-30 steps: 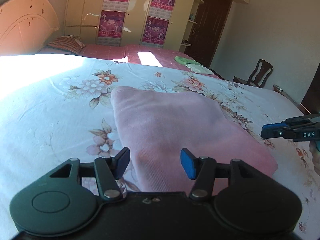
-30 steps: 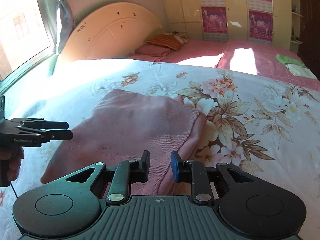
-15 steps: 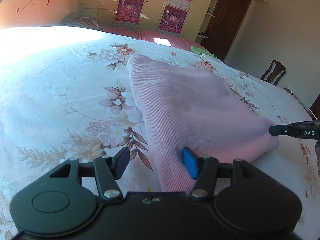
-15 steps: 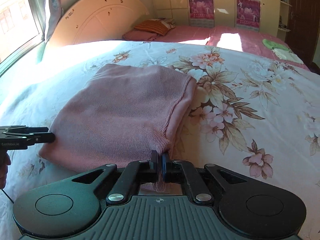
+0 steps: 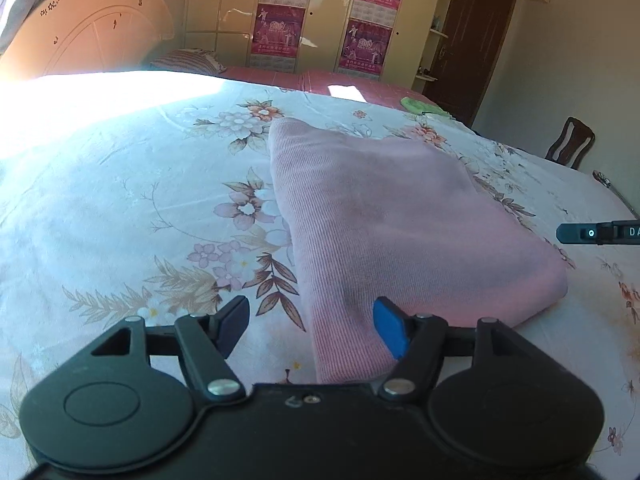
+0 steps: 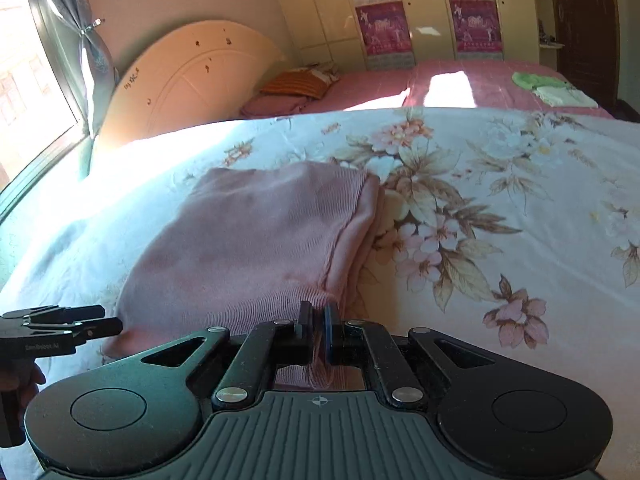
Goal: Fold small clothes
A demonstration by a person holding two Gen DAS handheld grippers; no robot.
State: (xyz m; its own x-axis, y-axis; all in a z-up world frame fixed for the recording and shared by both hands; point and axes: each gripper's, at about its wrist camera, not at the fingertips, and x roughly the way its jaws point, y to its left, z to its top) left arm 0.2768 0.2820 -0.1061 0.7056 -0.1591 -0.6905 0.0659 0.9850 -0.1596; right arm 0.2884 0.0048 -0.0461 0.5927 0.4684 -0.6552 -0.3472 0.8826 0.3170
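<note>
pink folded garment (image 6: 256, 236) lengthwise toward headboard (image 6: 192, 80), right gripper (image 6: 318, 320) clamping its near corner, left gripper (image 5: 310, 322) widening, gripping nothing

Floral bedsheet (image 5: 120, 208), wooden chair (image 5: 570, 144), striped pillow (image 6: 298, 84)

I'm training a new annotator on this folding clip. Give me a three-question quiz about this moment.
1. True or false: the right tool is pinching the pink garment.
2. The left tool is: A) clamped on the garment's corner, B) open around the garment's near edge, C) holding the green cloth.
3. Fill in: the garment lies on a ____-patterned bedsheet.

Key: 1 true, cloth shows between its closed pads. 2 B, its jaws have just been opening. 3 floral.
</note>
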